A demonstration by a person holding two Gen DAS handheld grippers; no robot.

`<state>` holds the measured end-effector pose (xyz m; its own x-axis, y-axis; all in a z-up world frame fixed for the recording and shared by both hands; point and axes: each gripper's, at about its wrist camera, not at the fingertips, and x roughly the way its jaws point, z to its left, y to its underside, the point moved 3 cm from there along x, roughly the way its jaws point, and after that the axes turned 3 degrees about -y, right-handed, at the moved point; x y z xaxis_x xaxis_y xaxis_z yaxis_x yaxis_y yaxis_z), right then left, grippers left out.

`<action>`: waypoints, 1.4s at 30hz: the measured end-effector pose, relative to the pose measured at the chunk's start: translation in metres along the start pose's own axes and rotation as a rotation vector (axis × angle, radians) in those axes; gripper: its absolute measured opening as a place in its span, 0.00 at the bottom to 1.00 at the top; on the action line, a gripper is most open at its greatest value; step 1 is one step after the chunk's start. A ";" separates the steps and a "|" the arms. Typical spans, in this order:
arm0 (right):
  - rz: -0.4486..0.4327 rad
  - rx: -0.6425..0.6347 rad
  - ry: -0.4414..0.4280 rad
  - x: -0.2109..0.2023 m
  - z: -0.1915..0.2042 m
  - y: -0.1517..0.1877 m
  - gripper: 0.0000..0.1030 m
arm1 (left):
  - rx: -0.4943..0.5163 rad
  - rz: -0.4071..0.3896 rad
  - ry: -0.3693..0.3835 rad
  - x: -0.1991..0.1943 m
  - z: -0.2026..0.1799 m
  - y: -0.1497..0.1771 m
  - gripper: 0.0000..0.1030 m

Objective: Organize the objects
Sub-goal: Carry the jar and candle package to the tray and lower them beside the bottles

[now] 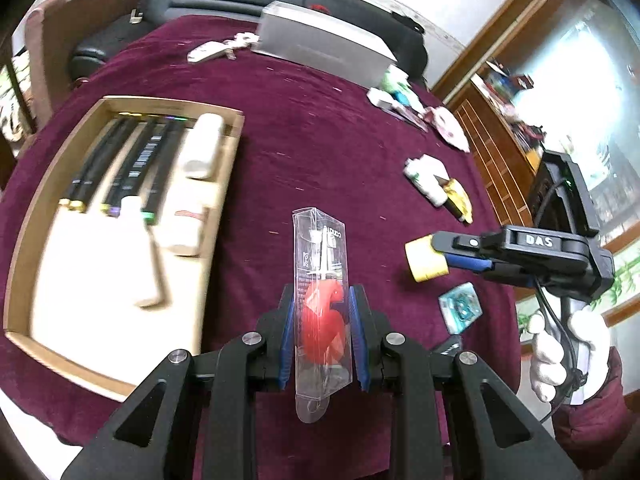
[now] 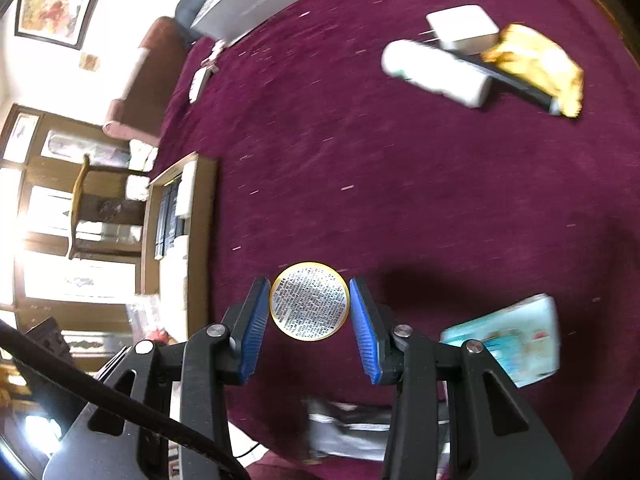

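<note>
My left tool pinches a clear plastic packet with a red item inside, its blue pads pressed against the packet's two sides; the packet stands upright between them, lifted above the maroon cloth of the counter; to the left lies a shallow wooden tray, holding a row of dark pens along its far part and a few white blocks on its right side, all somewhat blurred; my right tool shows at the right of this view, gripping a small yellow container, with a white-gloved hand on its handle; just near of it a pale blue packet rests on the cloth.

From the right wrist view, my right tool holds the same container end on, its round printed face with a yellow rim sitting between the blue pads, which touch its sides; further off on the right lie a white tube, a white box and a yellow wrapper, clustered together and blurred; the tray sits at the left edge of the cloth.
</note>
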<state>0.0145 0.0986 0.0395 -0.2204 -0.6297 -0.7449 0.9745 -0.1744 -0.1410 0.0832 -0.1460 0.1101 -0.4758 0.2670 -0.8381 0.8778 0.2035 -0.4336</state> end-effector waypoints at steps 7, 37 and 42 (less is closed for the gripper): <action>0.048 -0.046 -0.081 0.034 0.065 0.011 0.38 | -0.055 -0.012 -0.053 -0.021 0.070 -0.006 0.20; 0.209 -0.196 0.074 0.175 0.197 0.039 0.38 | -0.090 0.147 0.004 0.036 0.204 -0.012 0.20; 0.217 -0.230 0.098 0.186 0.209 0.040 0.38 | -0.106 0.147 0.029 0.040 0.205 -0.017 0.21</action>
<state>0.0038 -0.1834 0.0319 -0.0128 -0.5555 -0.8314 0.9846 0.1381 -0.1074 0.0604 -0.3321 0.0162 -0.3454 0.3281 -0.8792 0.9281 0.2583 -0.2682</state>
